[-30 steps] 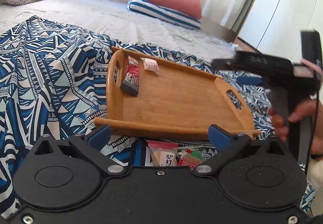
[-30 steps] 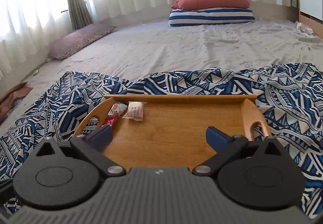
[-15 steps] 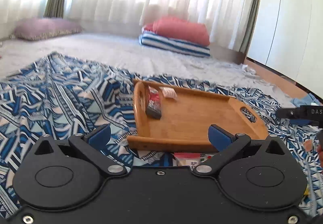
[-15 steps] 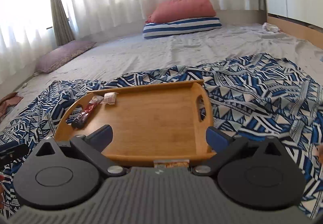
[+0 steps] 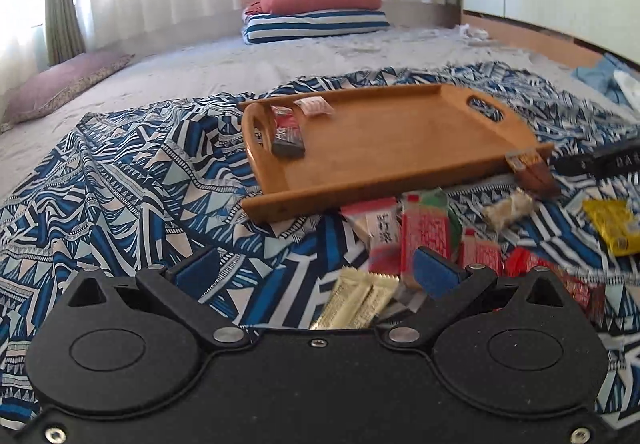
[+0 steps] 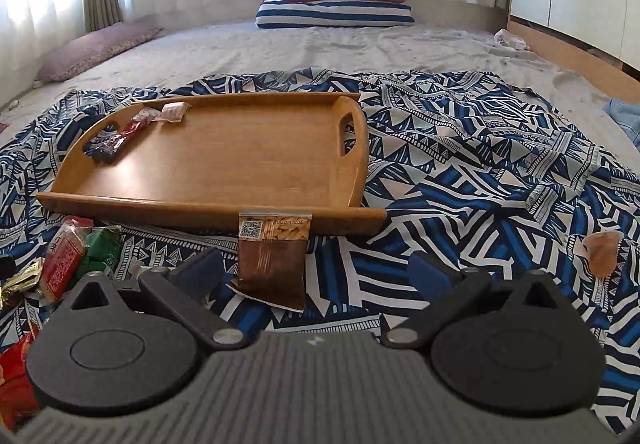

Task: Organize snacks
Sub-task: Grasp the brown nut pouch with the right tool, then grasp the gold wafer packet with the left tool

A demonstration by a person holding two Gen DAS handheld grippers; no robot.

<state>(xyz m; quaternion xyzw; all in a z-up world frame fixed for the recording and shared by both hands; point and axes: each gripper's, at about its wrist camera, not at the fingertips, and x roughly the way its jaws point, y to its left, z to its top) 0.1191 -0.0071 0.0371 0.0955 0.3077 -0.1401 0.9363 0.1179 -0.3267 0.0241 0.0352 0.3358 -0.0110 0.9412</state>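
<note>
though blurred, red snack packets [image 5: 424, 232]

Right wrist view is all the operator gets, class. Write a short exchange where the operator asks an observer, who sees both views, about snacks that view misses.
Operator: Is there any snack I can't see?
Observer: Yes, a yellow packet lies on the cloth, off the tray.
Operator: Anything near the left gripper?
Observer: Two cream bars lie side by side just ahead of the left gripper, whose fingers are open and hold nothing.
</note>
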